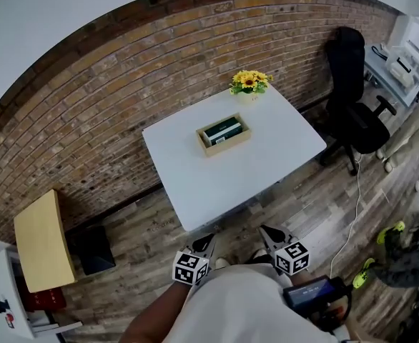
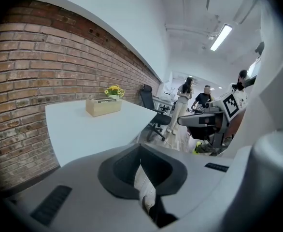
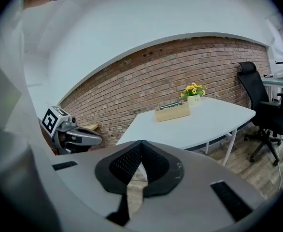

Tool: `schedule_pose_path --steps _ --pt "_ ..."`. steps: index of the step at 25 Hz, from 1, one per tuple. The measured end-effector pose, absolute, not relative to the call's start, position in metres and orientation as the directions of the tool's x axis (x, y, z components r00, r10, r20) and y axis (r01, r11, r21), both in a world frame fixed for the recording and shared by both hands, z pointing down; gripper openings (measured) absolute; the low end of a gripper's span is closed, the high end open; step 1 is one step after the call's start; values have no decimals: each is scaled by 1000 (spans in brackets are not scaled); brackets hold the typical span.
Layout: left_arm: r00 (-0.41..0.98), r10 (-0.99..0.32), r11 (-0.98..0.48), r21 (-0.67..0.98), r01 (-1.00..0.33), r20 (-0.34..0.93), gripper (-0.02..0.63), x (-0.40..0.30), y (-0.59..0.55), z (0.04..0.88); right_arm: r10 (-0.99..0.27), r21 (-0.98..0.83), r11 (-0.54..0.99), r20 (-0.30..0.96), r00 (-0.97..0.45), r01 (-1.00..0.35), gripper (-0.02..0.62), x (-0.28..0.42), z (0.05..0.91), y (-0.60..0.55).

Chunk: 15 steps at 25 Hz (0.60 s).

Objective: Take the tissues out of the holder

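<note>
Lying in holder (image 1: 228,148), tissues (image 1: 222,130), on table (image 1: 231,184)

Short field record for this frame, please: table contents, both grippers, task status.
table: white table
holder: light wooden box holder, mid-table, green tissue pack inside
flowers: yellow flowers at the table's far edge
left gripper: fingers together, empty, short of the table
right gripper: fingers together, empty, short of the table
task: not started
</note>
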State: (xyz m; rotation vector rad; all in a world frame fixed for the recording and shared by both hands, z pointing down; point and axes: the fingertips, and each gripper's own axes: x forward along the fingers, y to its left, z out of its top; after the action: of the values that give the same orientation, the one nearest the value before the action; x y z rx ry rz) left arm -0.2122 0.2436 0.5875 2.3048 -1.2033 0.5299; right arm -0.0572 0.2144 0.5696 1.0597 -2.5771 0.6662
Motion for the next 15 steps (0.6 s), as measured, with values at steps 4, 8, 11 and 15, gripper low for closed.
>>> schedule_pose_path --steps 4,8,11,15 --pt "544 -637 -506 235 -830 546 9 -199 239 587 -597 -313 612 419 -684 -726 6 -44 570 211" --pt "552 -623 -518 236 -822 554 9 -184 232 586 -603 -319 599 424 -676 -734 6 -29 571 205" --pt "562 -607 -533 236 -812 562 9 -171 226 586 -612 -324 585 425 -667 -743 6 -18 571 199" --pt "575 -587 -558 230 -797 569 9 -146 211 584 -628 -334 563 422 -654 -756 6 7 571 189"
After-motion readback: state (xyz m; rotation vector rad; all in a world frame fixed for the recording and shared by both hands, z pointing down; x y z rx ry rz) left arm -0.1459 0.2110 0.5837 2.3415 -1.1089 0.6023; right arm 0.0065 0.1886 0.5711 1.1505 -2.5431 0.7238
